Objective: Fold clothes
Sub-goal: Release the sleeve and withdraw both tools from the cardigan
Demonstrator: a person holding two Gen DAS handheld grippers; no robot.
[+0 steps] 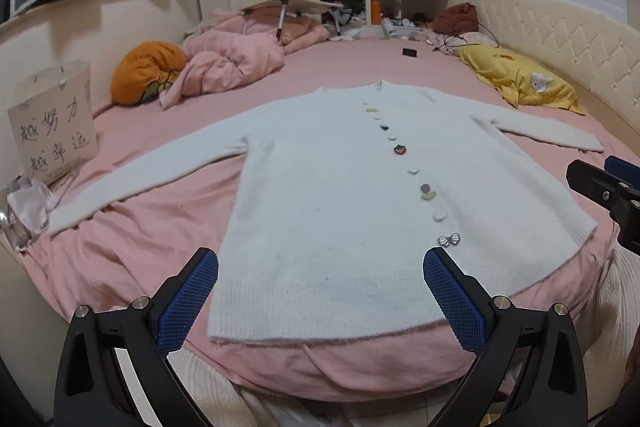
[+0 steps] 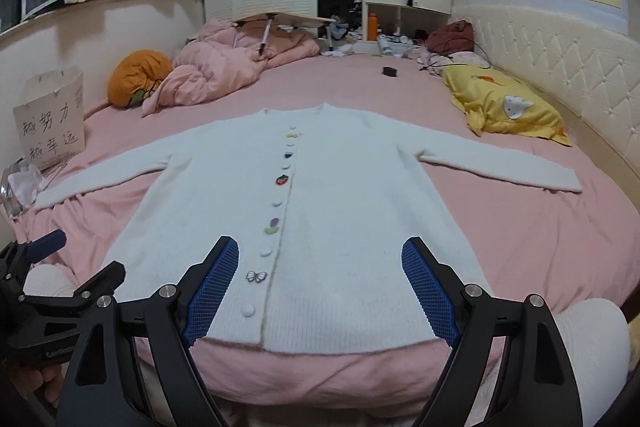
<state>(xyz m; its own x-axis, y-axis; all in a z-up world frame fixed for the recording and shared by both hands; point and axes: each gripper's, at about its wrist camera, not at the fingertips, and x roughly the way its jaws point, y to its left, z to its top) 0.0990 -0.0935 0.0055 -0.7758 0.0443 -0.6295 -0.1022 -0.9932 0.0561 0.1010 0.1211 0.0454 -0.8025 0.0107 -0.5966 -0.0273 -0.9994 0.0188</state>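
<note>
Lying flat on the bed (image 2: 500,251), cardigan (image 2: 320,195); pink duvet (image 2: 224,67), yellow pillow (image 2: 500,107) well apart; both claws (image 1: 320,291) (image 2: 320,287) wide open, empty.

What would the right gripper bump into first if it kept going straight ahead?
Probably the white cardigan spread on the pink bed. The open right gripper points down at its lower part, though depth is unclear.

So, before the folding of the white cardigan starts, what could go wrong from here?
1. The white cardigan carries raised decorative buttons down its front; the tongs could catch on one, or a fold could bulge over them.
2. Its hem lies at the very edge of the pink bed, so a pull toward the person might drag it off.
3. The left sleeve ends close to crumpled plastic and a paper bag, which a sweep could disturb.
</note>
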